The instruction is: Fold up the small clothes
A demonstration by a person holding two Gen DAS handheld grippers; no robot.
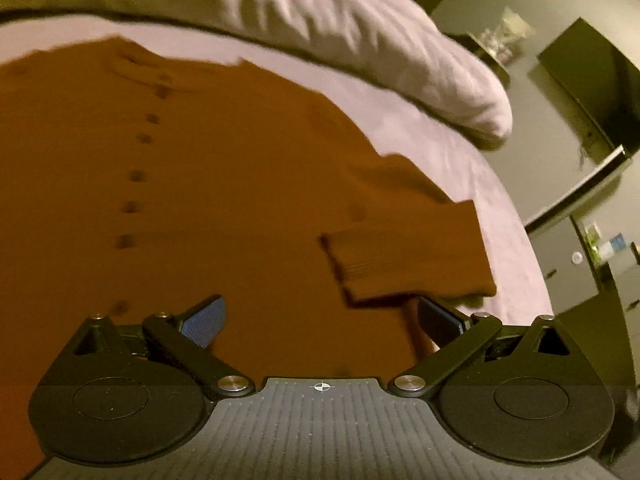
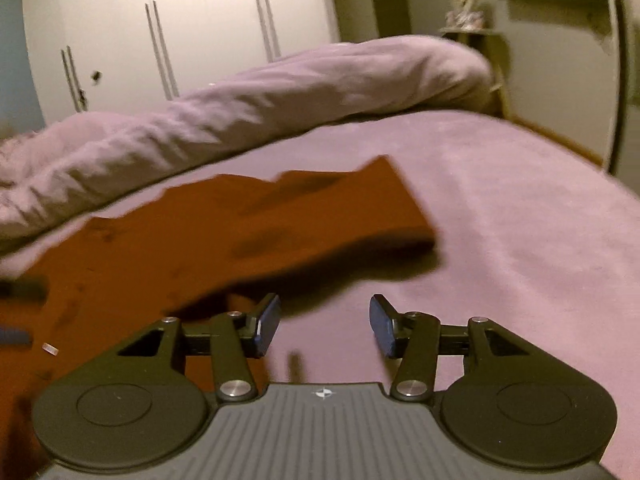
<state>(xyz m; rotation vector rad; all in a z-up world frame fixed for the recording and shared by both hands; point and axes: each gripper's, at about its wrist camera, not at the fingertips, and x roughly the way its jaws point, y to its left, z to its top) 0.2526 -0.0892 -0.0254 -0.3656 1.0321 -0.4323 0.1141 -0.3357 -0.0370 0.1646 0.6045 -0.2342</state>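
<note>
A rust-brown buttoned cardigan (image 1: 192,184) lies flat on the lilac bed sheet (image 1: 440,160), its row of dark buttons running down the left part. Its right sleeve (image 1: 404,256) is folded in over the body, cuff toward me. My left gripper (image 1: 320,320) is open and empty, low over the cardigan's lower part, with the sleeve cuff just ahead of its right finger. In the right wrist view the cardigan (image 2: 160,248) lies to the left, the folded sleeve (image 2: 360,208) raised and blurred. My right gripper (image 2: 324,324) is open and empty above bare sheet (image 2: 500,220) beside the garment's edge.
A rolled lilac duvet (image 1: 340,24) lies along the far side of the bed, and also shows in the right wrist view (image 2: 280,88). White wardrobe doors (image 2: 180,20) stand behind it. A dark screen (image 1: 592,92) and a shelf are off the bed's right edge.
</note>
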